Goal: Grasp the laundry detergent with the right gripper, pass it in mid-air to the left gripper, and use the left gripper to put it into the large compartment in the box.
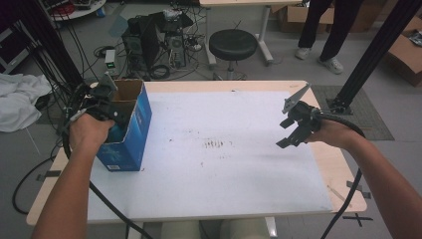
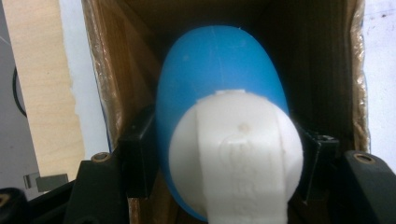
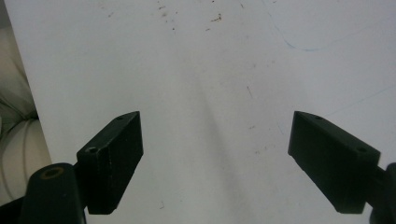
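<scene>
Blue bottle (image 2: 219,84), white-capped, clamped between the left gripper (image 2: 224,158) jaws inside the open blue carton (image 1: 130,129) at the table's left edge. Room: grey floor, black stool (image 1: 233,44), computer tower and cables (image 1: 149,42), a person standing beyond. Table (image 1: 338,174): pale wood, covered by a scuffed white sheet (image 1: 224,164). Right gripper (image 1: 293,130): jaws spread wide, empty, held above the sheet's right side, well apart from the carton

The blue bottle (image 2: 219,79) looks like smooth, faintly glossy plastic with a matt white cap (image 2: 236,158). The box (image 1: 130,127) is rough brown cardboard inside, printed blue outside. The worktop (image 1: 224,164) is matt white, scuffed.
</scene>
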`<state>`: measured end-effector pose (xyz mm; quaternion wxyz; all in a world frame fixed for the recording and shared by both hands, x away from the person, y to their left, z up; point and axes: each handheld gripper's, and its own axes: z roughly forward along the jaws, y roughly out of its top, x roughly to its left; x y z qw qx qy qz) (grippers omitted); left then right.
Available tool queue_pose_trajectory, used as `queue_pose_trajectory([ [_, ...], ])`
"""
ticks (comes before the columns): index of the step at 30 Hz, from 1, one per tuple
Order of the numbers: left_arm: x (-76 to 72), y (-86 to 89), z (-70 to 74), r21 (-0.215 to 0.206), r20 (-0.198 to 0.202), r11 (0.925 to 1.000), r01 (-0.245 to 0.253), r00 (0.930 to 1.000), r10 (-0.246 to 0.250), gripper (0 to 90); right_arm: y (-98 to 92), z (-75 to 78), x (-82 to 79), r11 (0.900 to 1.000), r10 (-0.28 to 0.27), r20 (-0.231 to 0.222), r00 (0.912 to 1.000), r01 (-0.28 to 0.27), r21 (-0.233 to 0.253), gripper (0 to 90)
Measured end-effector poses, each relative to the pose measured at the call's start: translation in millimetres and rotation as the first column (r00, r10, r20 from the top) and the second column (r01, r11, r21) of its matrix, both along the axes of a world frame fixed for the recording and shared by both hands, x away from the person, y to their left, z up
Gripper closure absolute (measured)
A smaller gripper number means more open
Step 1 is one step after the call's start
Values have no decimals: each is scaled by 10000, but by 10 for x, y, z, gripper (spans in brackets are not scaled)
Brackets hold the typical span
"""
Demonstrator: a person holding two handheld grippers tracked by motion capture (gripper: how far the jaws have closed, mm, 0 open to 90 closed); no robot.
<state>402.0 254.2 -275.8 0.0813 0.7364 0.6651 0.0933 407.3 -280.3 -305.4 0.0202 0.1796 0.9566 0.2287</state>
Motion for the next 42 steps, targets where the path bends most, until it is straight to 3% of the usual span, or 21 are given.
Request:
queue_pose_trajectory([
  [17,-22,-7,8,-23,144,10000,84,9999,-84,321,4,-3,-30,10000,27,-28,10000,-27,11,179],
  [35,-64,7,251,61,704,9992,406,9967,-409,268,28,66,-26,9999,123,99,9999,-123,2,177],
  [42,-75,-9,447,193,933,9981,586,9938,-602,267,33,98,-13,10000,55,131,9999,-55,14,175],
])
